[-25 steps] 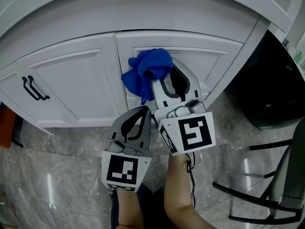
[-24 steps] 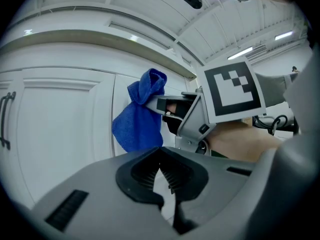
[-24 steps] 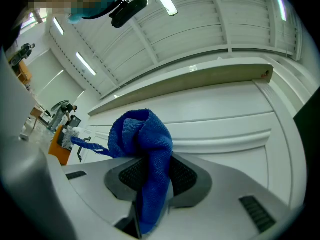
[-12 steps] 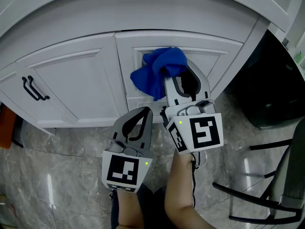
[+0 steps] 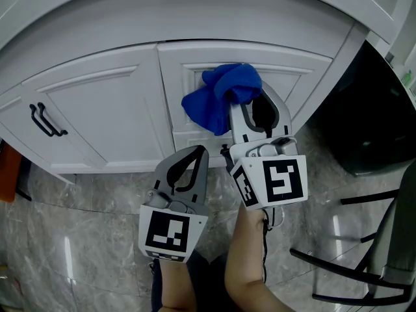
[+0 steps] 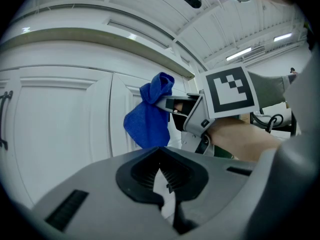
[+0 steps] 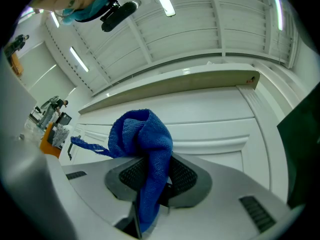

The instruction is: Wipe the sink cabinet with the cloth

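The right tool is clamped on a bunched blue terry cloth, whose loose folds lie against the recessed panel of the smooth white sink cabinet. The left tool, its ribbed jaws together on nothing, hangs lower, just beside the right one.

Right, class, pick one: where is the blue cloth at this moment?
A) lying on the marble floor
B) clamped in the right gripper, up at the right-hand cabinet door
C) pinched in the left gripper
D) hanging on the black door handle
B: the blue cloth is pinched between the jaws of the right gripper, in front of the right cabinet door. The left gripper is shut on nothing, lower down.
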